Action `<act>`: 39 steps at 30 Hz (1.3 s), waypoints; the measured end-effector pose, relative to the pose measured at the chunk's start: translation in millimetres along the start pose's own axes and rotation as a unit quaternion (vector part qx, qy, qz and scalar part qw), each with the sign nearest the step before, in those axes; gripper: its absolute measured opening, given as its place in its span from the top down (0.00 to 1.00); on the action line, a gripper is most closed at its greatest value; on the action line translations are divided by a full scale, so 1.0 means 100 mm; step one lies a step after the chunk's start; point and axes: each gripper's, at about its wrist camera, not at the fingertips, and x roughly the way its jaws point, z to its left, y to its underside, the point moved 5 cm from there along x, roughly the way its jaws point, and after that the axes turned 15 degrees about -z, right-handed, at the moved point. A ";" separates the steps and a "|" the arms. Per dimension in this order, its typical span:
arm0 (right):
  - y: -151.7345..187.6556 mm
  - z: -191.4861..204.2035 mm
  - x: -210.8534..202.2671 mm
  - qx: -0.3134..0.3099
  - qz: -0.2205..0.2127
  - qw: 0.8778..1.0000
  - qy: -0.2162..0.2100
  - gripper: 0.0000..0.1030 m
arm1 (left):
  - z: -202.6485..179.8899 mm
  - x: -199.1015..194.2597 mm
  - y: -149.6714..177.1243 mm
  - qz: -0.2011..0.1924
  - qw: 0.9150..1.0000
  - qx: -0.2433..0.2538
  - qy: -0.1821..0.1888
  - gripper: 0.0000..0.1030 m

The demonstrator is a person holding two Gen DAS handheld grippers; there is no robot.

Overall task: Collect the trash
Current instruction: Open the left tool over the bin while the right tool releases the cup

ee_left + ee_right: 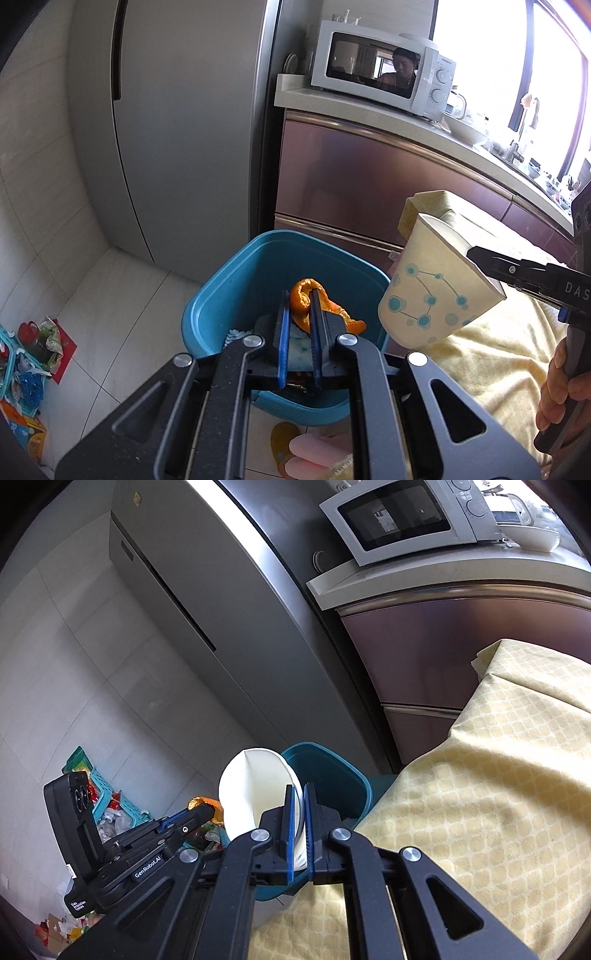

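The left gripper (298,295) is clenched on a curl of orange peel (306,302), which sits between its blue pads directly above the open blue bin (229,280). The right gripper (300,794) grasps a paper cup (255,786) by its rim, the cup tilted beside the bin's edge.

left gripper (299,299): pitched down, jaws pinched on orange peel (308,295) | right gripper (300,794): pitched down, jaws clamped on paper cup (255,790) rim | right hand (557,391): wraps the handle, probably thumb side toward camera
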 end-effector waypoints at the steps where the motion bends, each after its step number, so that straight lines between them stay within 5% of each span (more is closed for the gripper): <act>1: 0.01 0.00 0.03 -0.001 0.002 1.000 0.001 0.96 | 0.01 0.03 0.01 0.002 1.000 0.000 -0.002 0.90; 31: 0.19 0.00 0.55 -0.003 0.046 0.998 0.046 0.91 | 0.17 0.50 0.27 0.045 0.998 0.001 -0.046 0.88; 39: 0.19 -0.02 0.47 0.000 0.043 0.998 0.039 0.89 | 0.17 0.47 0.27 0.039 0.998 0.001 -0.048 0.75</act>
